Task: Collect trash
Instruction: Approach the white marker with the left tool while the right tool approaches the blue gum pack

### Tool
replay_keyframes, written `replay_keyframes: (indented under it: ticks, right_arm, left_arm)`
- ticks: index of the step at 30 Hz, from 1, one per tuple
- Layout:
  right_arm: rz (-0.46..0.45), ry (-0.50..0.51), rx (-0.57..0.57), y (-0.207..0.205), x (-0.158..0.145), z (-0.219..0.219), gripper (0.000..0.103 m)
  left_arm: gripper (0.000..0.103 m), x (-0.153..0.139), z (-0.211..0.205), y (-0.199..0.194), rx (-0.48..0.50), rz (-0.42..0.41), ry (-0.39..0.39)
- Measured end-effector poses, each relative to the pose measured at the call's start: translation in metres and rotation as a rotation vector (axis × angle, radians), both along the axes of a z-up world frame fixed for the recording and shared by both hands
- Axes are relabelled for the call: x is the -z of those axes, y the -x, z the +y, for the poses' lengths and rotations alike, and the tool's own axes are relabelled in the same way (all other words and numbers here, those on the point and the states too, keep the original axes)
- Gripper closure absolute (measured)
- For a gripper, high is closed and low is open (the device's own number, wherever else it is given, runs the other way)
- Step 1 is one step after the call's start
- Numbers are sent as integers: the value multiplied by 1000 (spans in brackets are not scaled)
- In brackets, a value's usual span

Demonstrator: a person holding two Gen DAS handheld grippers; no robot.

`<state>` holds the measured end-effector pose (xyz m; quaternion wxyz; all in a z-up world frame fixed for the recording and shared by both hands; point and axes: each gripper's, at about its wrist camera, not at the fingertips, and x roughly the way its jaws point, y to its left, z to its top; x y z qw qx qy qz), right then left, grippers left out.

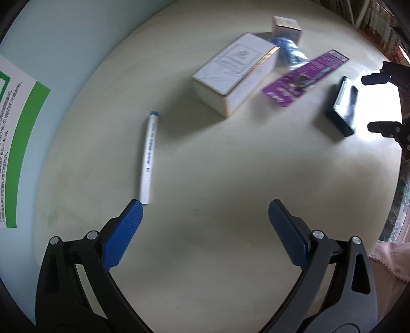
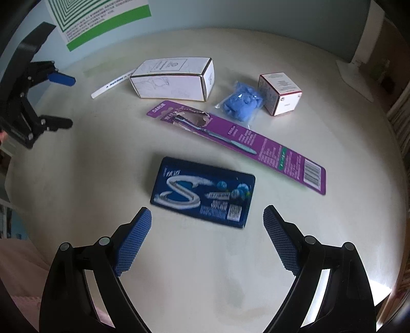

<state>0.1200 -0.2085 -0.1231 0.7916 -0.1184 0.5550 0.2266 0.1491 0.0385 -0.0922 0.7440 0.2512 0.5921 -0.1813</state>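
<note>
Several pieces of trash lie on a cream table. A dark blue gum pack lies just ahead of my open, empty right gripper; it also shows in the left wrist view. Beyond it lie a purple toothbrush card, a white carton, a blue crumpled bag, a small red-edged box and a white marker. My left gripper is open and empty, its left fingertip next to the marker's near end.
A green-and-white poster hangs on the pale wall behind the table. The left gripper shows at the left of the right wrist view, the right gripper at the right of the left wrist view. Pink cloth lies at the table's edge.
</note>
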Motion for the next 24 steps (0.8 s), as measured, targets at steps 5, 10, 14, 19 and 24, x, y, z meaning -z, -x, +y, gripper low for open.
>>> replay_keyframes:
  ticks: [5, 10, 14, 19, 24]
  right_arm:
    - [21, 29, -23, -14, 8, 9, 15]
    - [23, 39, -51, -26, 12, 21, 14]
    - [22, 30, -58, -35, 13, 25, 14]
    - [39, 28, -47, -45, 14, 29, 14]
    - [71, 24, -33, -49, 18, 32, 12]
  left_arm:
    - [7, 11, 19, -21, -18, 14, -4]
    - [7, 21, 34, -39, -38, 30, 6]
    - [7, 30, 43, -52, -46, 49, 15]
    - [7, 39, 53, -61, -47, 76, 33]
    - [8, 50, 62, -69, -37, 94, 44]
